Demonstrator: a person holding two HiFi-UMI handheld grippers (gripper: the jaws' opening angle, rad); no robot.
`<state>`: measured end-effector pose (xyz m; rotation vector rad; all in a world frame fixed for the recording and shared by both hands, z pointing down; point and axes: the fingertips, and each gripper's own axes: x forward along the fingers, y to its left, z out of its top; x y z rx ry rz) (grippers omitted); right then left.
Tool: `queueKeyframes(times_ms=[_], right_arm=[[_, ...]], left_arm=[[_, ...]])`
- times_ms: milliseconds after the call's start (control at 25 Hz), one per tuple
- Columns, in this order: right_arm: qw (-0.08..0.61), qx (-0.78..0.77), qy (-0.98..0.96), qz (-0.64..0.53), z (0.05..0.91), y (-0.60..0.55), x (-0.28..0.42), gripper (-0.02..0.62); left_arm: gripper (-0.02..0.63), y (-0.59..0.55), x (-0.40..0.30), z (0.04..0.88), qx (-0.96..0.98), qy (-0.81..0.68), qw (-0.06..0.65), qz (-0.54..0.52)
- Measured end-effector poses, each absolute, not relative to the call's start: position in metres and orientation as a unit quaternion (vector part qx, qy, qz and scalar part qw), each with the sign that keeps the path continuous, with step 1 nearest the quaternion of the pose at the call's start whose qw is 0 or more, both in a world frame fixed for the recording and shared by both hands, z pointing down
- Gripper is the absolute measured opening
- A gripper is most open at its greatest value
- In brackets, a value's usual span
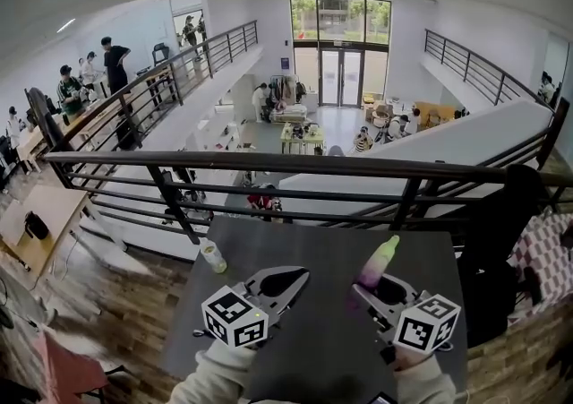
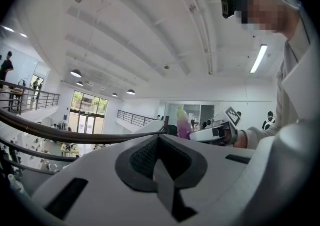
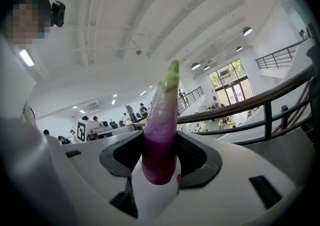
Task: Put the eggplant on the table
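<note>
Left tool (image 1: 295,279) jaws together, empty; right tool (image 1: 374,286) clamped on eggplant (image 1: 380,259).

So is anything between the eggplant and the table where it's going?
Nothing visible does. The right gripper holds the eggplant over a bare stretch of the dark table; the small bottle stands well off at the table's left edge.
</note>
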<state>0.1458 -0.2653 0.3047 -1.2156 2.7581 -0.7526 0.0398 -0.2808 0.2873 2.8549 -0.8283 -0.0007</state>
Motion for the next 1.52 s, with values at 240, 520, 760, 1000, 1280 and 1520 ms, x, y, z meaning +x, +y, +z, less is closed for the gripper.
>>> queueKeyframes(times_ms=[240,520,760,1000,1280,1520], right_arm=[[0.006,-0.405,0.881,-0.245,0.31,-0.281,0.122,0.215],[-0.016,-0.418,0.876,-0.24,0.319,-0.303,0.093,0.215],[-0.012,-0.411,0.878,-0.246,0.318,-0.316,0.087,0.215],[-0.009,-0.401,0.886,-0.23,0.295,-0.319,0.088,0.215],[-0.014,-0.397,0.887,-0.237,0.297,-0.324,0.115,0.215],[-0.021,-0.392,0.886,-0.246,0.31,-0.318,0.106,0.215]], left_arm=[[0.005,-0.301,0.008,0.299,0.956,-0.277,0.099,-0.005],[0.005,-0.32,-0.025,0.316,0.959,-0.269,0.093,0.01],[0.005,-0.329,-0.034,0.315,0.958,-0.273,0.093,0.003],[0.005,-0.328,-0.036,0.291,0.958,-0.273,0.083,-0.007],[0.005,-0.329,-0.029,0.309,0.957,-0.271,0.102,0.002],[0.005,-0.326,-0.027,0.319,0.959,-0.26,0.114,0.008]])
